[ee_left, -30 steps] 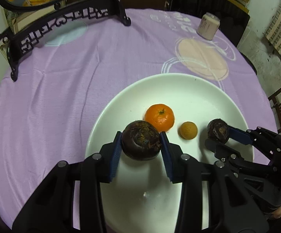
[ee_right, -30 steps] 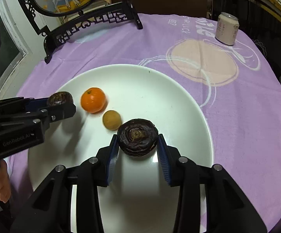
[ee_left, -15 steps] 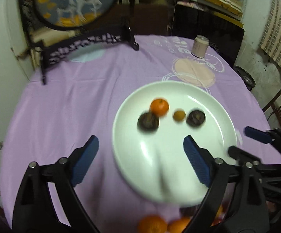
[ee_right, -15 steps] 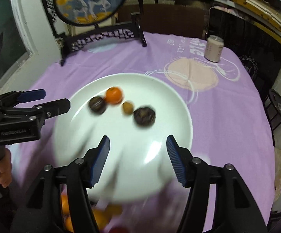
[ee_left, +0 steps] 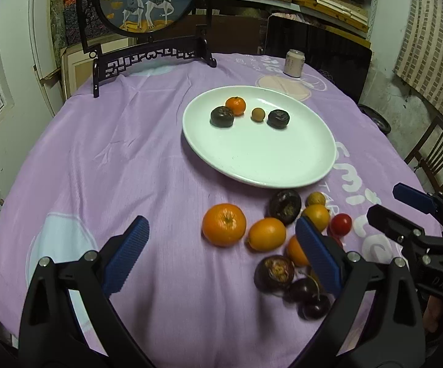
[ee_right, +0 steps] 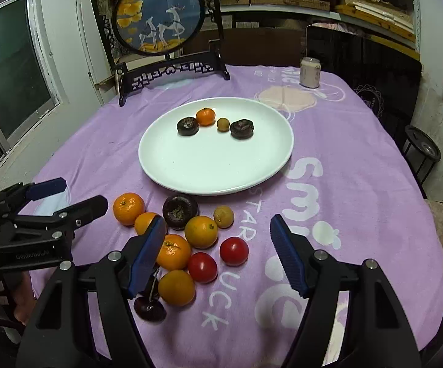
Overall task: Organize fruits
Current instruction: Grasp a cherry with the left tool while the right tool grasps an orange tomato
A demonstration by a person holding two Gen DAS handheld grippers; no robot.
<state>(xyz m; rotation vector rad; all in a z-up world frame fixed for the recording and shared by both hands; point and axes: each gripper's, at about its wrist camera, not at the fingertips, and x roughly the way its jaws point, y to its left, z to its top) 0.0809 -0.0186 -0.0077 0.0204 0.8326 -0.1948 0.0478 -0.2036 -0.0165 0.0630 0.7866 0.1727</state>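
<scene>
A white plate holds two dark mangosteens, a small orange and a small tan fruit. Several loose fruits lie on the purple cloth in front of it: oranges, a mangosteen, red tomatoes and dark cherries. My left gripper is open and empty above the loose fruits. My right gripper is open and empty above them too.
A round painted screen on a black stand stands at the table's far side. A pale can stands at the far right. A wooden chair is beside the table on the right.
Both grippers let go of their mangosteens on the plate, opened wide and pulled back and up toward the near side, bringing the loose fruits into view.
</scene>
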